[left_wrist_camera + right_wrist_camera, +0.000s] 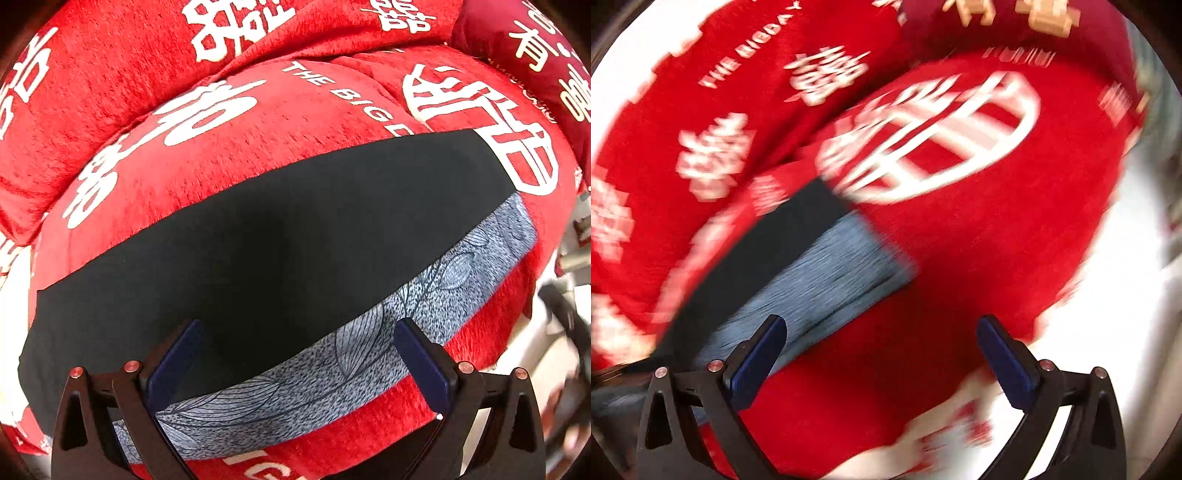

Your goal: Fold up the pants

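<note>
Black smooth-fabric pants with a blue-grey leaf-printed band along one long side lie flat as a long narrow strip on a red plush blanket printed with white characters. They appear already folded lengthwise, one leg over the other, with the edges lined up and few wrinkles; what seems left is to fold the strip across its length into a compact stack.

The left gripper hovers over the strip's near long edge, where the printed band runs, its blue-padded fingers spread wide apart and holding nothing. The right gripper is likewise spread apart and empty, over bare blanket just beside one short end of the pants; this view is heavily blurred, so fine detail there cannot be told.

For room, the blanket extends well beyond the far long edge of the strip, up to a raised fold of the same red fabric. On the near side the blanket's edge is close, with a pale surface below it. The short end by the right gripper has open red blanket around it, giving free space to lift that end and carry it over.
</note>
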Demonstrator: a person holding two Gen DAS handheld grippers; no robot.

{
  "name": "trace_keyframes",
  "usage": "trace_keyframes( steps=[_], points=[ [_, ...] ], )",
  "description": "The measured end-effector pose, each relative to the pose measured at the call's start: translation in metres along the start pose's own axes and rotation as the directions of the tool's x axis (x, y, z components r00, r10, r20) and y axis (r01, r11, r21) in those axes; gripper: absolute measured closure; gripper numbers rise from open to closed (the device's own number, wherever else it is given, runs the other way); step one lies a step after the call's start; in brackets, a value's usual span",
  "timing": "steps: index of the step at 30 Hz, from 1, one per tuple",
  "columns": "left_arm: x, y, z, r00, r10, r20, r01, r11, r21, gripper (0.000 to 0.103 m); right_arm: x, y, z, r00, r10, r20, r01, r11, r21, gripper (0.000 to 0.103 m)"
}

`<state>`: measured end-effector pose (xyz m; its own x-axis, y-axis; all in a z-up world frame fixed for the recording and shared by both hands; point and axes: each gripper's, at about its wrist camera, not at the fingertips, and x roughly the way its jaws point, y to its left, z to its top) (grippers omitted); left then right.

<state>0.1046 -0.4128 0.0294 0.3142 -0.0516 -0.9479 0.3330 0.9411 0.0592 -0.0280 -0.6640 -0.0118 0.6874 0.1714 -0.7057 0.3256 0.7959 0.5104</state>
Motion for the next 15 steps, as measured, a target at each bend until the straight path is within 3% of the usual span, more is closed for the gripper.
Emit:
trace_keyframes(
  steps=[2, 6, 12, 15],
  points=[
    [0.004, 0.004, -0.005, 0.999, 0.028, -0.029, -0.029, 0.998, -0.052, 0.0, 0.007, 0.007, -0.009, 0.998, 0.066, -0.018, -0.067, 0.997, -0.032, 0.0],
    [0.0, 0.032, -0.014, 0.998, 0.041, -0.043, -0.049, 0.976, -0.212, 0.0, 0.029, 0.023, -0.013, 0.992, 0.123, -0.03, -0.124, 0.99, -0.069, 0.0],
    [0.0, 0.057, -0.022, 0.995, 0.087, -0.041, -0.095, 0.951, -0.295, 0.0, 0.045, 0.052, 0.0, 0.991, 0.131, 0.023, -0.127, 0.983, -0.136, 0.0],
    [0.021, 0.07, -0.024, 0.997, 0.031, -0.071, -0.052, 0.947, -0.318, 0.0, 0.057, 0.059, 0.011, 0.994, 0.102, 0.043, -0.094, 0.982, -0.161, 0.0]
  ],
)
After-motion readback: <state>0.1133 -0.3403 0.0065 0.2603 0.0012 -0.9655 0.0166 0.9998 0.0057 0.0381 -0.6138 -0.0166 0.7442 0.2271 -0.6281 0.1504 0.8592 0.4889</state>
